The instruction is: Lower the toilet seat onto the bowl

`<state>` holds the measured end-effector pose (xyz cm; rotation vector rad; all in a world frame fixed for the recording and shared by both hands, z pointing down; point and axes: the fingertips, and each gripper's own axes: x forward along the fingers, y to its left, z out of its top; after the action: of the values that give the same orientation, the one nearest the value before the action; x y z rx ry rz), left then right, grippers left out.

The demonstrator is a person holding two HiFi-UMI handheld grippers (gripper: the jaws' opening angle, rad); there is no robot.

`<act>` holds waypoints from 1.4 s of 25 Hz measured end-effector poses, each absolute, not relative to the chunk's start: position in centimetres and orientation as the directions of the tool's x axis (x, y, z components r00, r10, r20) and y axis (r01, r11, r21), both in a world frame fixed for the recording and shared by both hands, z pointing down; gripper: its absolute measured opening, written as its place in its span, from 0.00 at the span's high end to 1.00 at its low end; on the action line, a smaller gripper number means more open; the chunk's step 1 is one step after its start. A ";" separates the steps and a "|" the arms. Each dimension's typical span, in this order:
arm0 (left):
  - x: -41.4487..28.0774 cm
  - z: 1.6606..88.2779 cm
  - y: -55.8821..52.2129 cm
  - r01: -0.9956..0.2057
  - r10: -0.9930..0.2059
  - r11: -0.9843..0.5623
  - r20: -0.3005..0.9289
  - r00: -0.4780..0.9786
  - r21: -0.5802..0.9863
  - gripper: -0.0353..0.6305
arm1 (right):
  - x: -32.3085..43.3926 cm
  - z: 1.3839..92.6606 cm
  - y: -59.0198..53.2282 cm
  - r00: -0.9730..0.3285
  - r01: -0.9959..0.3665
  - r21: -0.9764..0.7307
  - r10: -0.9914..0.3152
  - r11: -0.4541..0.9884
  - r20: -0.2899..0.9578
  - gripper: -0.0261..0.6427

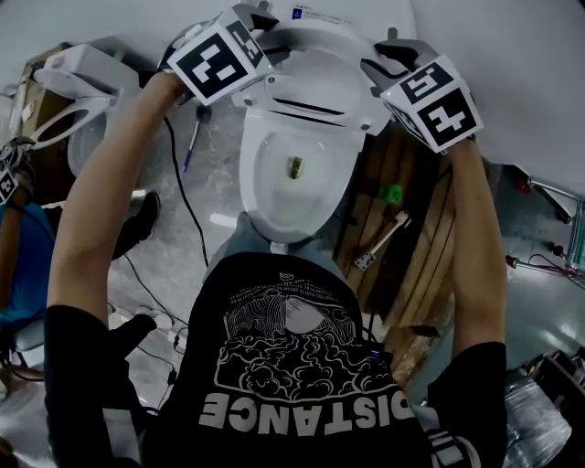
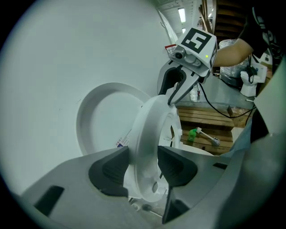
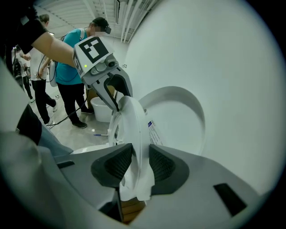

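Note:
The white toilet bowl (image 1: 260, 196) stands open below me. Its seat (image 1: 320, 91) is raised and tilted a little forward of the lid (image 1: 340, 27), which leans on the wall. My left gripper (image 1: 251, 32) holds the seat's left rim, and my right gripper (image 1: 395, 57) its right rim. In the left gripper view the seat rim (image 2: 149, 120) runs between the pads (image 2: 109, 172), which touch it on both sides, with my right gripper (image 2: 178, 91) at the far side. In the right gripper view the pads (image 3: 163, 165) press on the seat (image 3: 134, 120), and my left gripper (image 3: 117, 96) shows opposite.
A second toilet (image 1: 73, 110) stands at the left. A pen (image 1: 192, 146) and black cables (image 1: 178, 196) lie on the floor. Right of the bowl is a wooden pallet (image 1: 416, 265) with a green item (image 1: 391, 193). People (image 3: 73, 71) stand behind, and the white wall is close.

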<state>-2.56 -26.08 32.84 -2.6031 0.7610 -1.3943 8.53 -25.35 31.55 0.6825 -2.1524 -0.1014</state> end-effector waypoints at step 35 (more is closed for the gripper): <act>-4.3 36.8 -8.2 -0.219 -0.487 -0.872 0.727 0.484 -0.438 0.74 | 7.0 35.7 -7.4 -0.391 -0.296 0.440 -0.528 0.848 0.754 0.78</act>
<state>-4.30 -8.17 36.84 -2.4474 0.5983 -1.3354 6.99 -7.39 35.65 0.6055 -2.0036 -0.2850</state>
